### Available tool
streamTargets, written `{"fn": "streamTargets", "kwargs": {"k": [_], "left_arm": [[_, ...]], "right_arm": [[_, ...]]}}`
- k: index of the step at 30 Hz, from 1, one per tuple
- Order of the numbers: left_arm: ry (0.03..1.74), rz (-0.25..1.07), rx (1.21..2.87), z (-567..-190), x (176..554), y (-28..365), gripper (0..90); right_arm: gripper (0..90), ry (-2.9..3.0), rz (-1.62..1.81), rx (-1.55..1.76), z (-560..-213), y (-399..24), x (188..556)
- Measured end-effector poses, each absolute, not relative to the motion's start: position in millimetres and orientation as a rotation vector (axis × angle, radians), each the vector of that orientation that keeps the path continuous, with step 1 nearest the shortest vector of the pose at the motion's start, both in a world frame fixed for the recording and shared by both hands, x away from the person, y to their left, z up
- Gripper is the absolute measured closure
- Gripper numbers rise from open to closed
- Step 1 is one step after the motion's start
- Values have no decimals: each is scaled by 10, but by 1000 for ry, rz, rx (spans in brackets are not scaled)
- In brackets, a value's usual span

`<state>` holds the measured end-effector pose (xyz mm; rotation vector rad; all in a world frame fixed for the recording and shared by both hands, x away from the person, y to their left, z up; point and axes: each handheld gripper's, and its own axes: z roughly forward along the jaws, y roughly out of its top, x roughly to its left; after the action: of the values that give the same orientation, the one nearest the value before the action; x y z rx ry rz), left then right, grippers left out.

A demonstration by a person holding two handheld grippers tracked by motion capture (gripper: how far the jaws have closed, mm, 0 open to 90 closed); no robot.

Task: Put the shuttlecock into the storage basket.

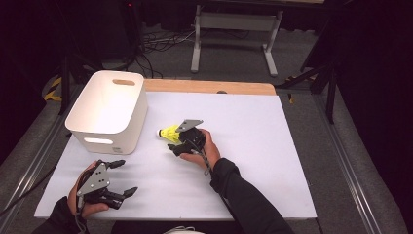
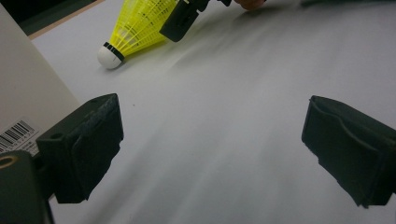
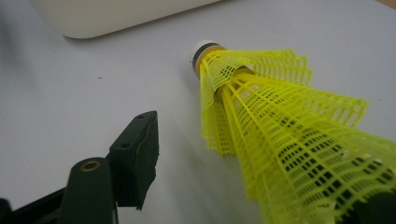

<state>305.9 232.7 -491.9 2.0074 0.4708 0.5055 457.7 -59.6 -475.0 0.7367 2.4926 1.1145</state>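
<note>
High view: a fixed camera above the near edge of the desk [image 1: 253,146], looking forward and down from a distance; the floor lies beyond. Left gripper view: a camera low over the desk, close behind its own two fingers [image 2: 81,149], looking out between them across the surface. Right gripper view: a camera very near the surface, with the yellow shuttlecock [image 3: 280,135] beside its finger. All three views share the shuttlecock [image 1: 170,132] [image 2: 137,28] and the white bin [image 1: 109,109] [image 2: 28,107] [image 3: 116,14].

Each hand-held gripper [image 1: 119,177] is black with a grey three-cornered top plate; brass-ringed screw holes; dark long sleeves [image 1: 243,195].
</note>
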Motion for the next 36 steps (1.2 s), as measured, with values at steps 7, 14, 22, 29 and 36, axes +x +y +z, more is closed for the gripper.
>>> {"fn": "streamTargets", "kwargs": {"k": [7,14,22,29,36], "left_arm": [[454,465,1997,-4935,3053,2303,63],[457,471,1999,-4936,3046,2290,64],[480,483,1998,-4935,3067,2293,68],[518,499,1997,-4932,3112,2274,91],[532,500,1985,-4892,3184,2215,102]], "right_arm": [[562,2383,1076,842,-4785,-485,4669],[796,2377,1069,839,-4790,-435,4798],[800,2372,1107,823,-4734,-503,4793],[799,2358,1160,786,-4593,-680,4673],[798,2389,1189,678,-4404,-865,4448]]}}
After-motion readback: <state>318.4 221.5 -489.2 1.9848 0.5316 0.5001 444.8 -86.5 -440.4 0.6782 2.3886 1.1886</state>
